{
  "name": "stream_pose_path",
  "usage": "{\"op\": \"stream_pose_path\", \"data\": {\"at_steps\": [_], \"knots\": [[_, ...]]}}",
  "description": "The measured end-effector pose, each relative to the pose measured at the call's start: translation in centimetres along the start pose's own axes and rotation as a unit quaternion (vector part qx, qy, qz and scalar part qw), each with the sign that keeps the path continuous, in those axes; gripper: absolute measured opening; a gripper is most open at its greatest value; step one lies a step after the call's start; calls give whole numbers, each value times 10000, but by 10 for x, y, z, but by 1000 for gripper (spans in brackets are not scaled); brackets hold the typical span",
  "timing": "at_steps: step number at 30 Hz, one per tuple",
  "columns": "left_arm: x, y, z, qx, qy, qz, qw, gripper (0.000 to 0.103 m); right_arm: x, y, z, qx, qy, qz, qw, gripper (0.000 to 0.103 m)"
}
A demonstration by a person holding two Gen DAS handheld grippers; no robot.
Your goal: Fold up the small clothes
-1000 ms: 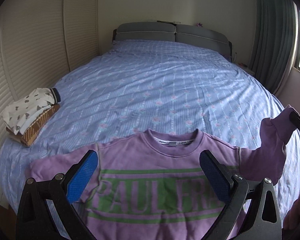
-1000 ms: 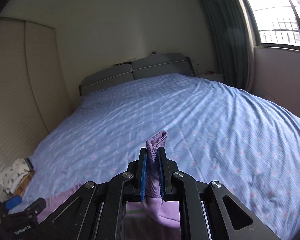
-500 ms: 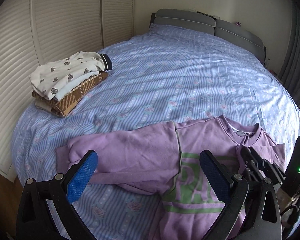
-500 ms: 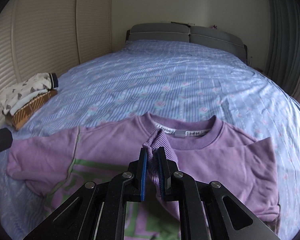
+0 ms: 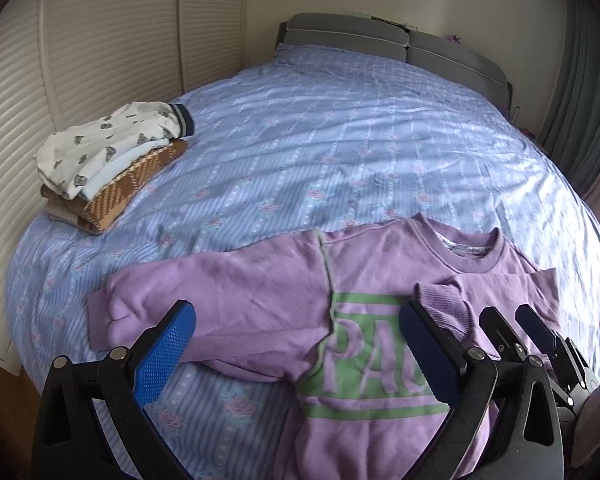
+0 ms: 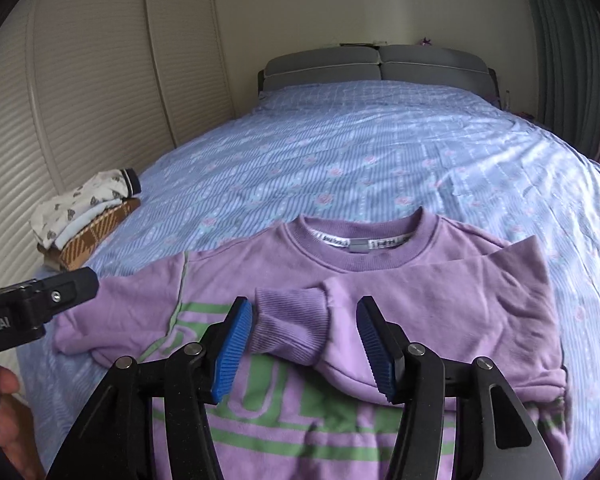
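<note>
Left view, change: half a second ago the right gripper pinched the cuff; now its jaws stand apart and the cuff lies loose on the chest of the sweatshirt.
Left view, tongs: the left gripper is spread wide, holding nothing, above the other sleeve, which stretches flat toward 9 o'clock.
Left view, only here: that sleeve's full length, and the whole folded pile at 10 o'clock on the bed.
Right view, change: the right gripper has let go; the cuff sits between its spread pads, and whether it touches the left pad cannot be told.
Right view, only here: the folded sleeve's crease running to 2 o'clock, the neck label at 12, and the left gripper coming in at 9.
Meaning: one sleeve is folded in; I judge the unfolded sleeve is next, likely for the left gripper.
</note>
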State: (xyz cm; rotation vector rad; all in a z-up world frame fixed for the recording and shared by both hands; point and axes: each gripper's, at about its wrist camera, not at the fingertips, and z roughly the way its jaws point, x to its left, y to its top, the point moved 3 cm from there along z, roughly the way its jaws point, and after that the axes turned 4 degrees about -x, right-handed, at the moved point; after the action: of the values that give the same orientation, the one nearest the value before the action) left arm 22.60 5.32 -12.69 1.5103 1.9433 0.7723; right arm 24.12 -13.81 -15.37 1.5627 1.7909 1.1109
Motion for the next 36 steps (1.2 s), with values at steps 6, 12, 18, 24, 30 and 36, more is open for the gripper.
{"op": "stream_pose_path", "data": {"at_steps": [6, 12, 18, 24, 30, 36], "knots": [[-54, -7, 7, -28, -802, 329, 9962, 99, -60, -2, -41, -321, -670, 530, 9958, 56], [-97, -23, 46, 371, -1079, 853, 9898, 64, -112, -23, -54, -329, -1258, 898, 9874, 56], [-102, -36, 83, 762, -1127, 739, 9879, 47, -142, -29, -48, -242, -1346, 1376, 9810, 56], [-96, -40, 96, 886, -1409, 405, 9852, 36, -148, -34, -45, -143, -1321, 1464, 9803, 56], [-98, -45, 94, 832, -1470, 426, 9847, 26, -152, -39, -45, -73, -1344, 1579, 9782, 56], [-88, -43, 83, 760, -1361, 385, 9870, 6, -150, -36, -48, -105, -1377, 1511, 9788, 56]]}}
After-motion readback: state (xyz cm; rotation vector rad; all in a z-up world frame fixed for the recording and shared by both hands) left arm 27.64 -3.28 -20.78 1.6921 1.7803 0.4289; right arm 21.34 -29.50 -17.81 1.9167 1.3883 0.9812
